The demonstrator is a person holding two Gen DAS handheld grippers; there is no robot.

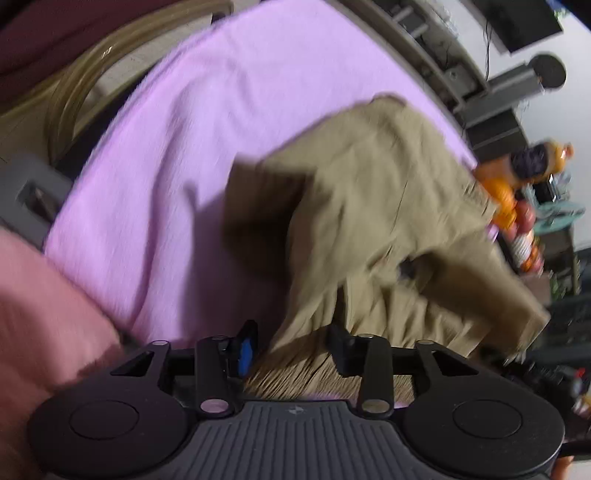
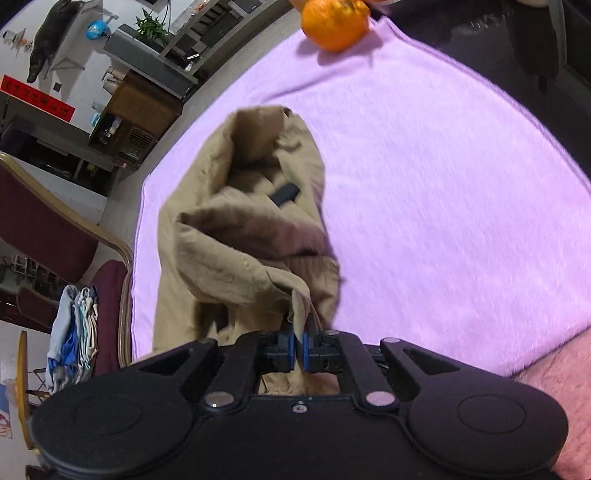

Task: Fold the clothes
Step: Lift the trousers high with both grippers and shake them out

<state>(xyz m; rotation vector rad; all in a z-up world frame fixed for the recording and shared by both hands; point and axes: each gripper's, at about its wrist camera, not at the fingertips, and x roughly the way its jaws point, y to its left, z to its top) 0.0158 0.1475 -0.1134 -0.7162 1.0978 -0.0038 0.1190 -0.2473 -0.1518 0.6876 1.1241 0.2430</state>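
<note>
Mid-fold: right hand-held gripper (image 2: 299, 349) pinches an edge of the khaki garment (image 2: 236, 236), heaped just ahead on the lilac-covered counter (image 2: 443, 206); left hand-held gripper (image 1: 291, 349) stands half-open, cloth unpressed between its fingers; next, probably flatten the heap.

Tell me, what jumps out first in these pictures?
A rumpled tan garment heaped in the middle of a big lilac blanket. The right tongs pinch its near edge, while the left tongs stand apart around another fold. An orange sits at the blanket's far edge.
</note>
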